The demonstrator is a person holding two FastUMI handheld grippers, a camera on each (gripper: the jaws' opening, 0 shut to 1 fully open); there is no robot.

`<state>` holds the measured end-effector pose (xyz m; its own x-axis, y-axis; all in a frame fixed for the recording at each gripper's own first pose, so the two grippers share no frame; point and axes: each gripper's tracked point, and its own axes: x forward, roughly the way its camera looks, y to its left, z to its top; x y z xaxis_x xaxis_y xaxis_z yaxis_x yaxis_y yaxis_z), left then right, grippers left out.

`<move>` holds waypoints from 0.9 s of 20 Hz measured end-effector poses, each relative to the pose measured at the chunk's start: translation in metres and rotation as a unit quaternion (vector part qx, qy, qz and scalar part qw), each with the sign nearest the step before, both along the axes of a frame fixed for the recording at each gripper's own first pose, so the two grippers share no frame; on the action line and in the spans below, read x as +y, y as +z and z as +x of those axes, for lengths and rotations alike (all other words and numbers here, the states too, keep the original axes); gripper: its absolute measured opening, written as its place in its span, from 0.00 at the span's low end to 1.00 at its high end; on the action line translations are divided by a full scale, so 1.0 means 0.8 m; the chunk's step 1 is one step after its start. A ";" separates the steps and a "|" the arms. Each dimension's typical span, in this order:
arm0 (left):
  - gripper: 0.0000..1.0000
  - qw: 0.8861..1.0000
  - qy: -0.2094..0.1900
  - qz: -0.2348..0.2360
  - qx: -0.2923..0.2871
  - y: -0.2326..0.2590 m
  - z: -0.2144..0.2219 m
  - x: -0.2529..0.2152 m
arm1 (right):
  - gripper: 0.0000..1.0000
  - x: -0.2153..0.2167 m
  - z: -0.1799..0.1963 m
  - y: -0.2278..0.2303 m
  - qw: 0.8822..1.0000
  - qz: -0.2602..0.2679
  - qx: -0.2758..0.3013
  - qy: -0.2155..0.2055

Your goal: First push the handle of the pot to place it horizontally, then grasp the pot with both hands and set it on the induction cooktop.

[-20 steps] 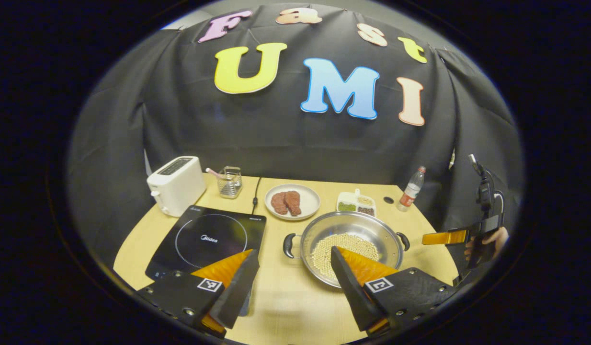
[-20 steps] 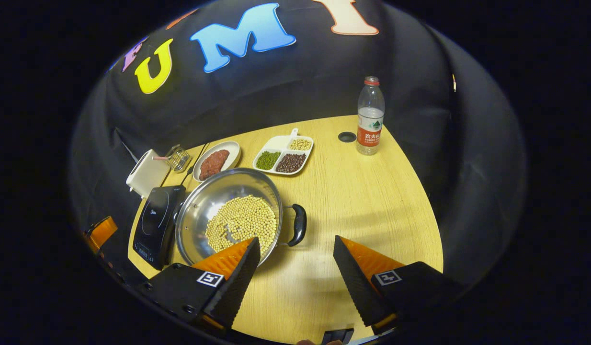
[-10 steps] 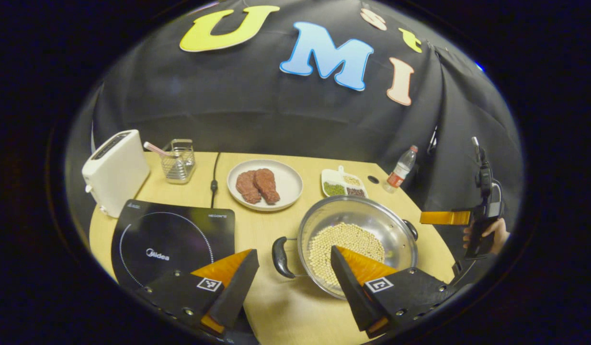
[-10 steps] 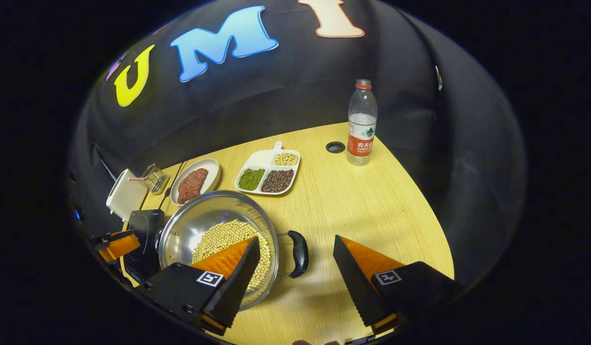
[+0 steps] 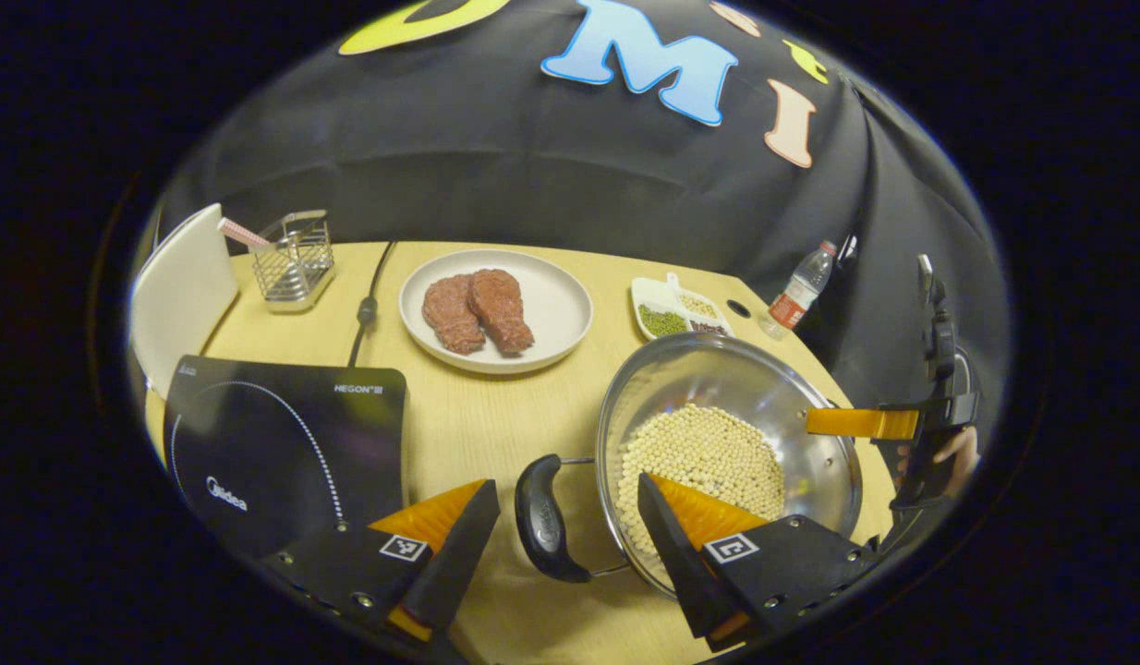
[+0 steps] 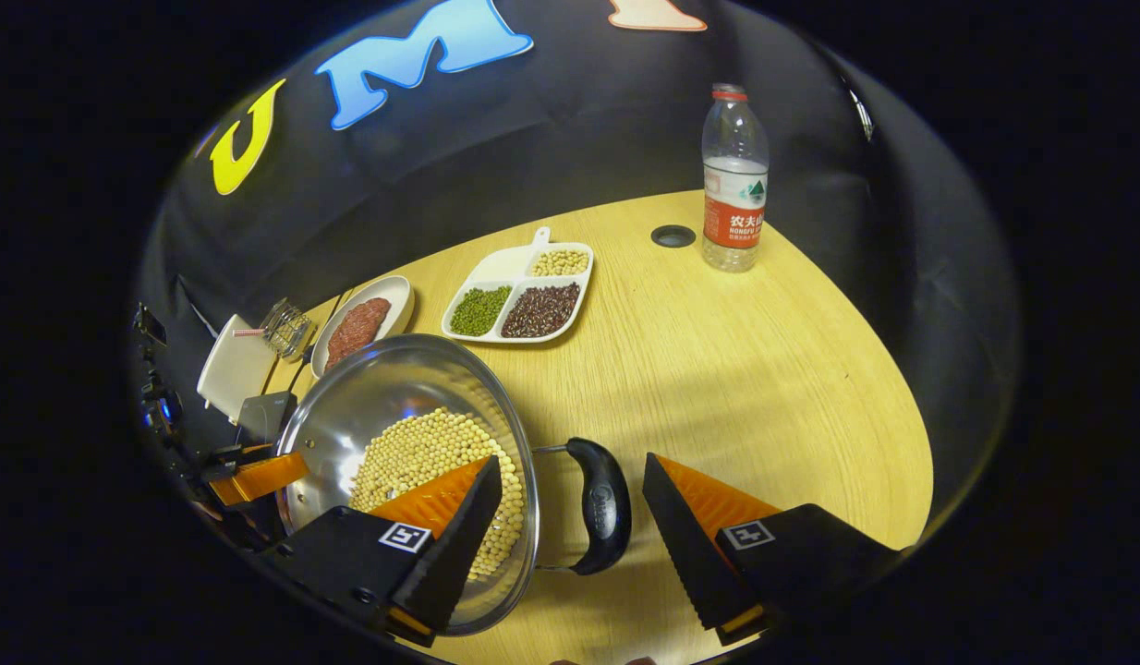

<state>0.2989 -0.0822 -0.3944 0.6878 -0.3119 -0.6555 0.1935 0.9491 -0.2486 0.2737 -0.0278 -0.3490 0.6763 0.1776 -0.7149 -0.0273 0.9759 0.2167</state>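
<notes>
Reaching for the pot (image 5: 727, 443) on the table (image 6: 718, 351), beside the induction cooktop (image 5: 274, 443); left gripper (image 5: 567, 517) and right gripper (image 6: 570, 513) gaping, each straddling a handle (image 5: 540, 517). Next: clamp both, lift level.

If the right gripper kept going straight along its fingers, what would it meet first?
Most likely the pot's black side handle, which sits between the open right gripper fingers; depth is hard to judge, so it may pass just above.
</notes>
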 end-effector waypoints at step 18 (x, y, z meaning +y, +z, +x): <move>0.52 0.997 0.030 -0.048 0.056 -0.034 0.003 -0.016 | 0.58 0.004 -0.015 -0.027 1.000 0.007 0.025 0.005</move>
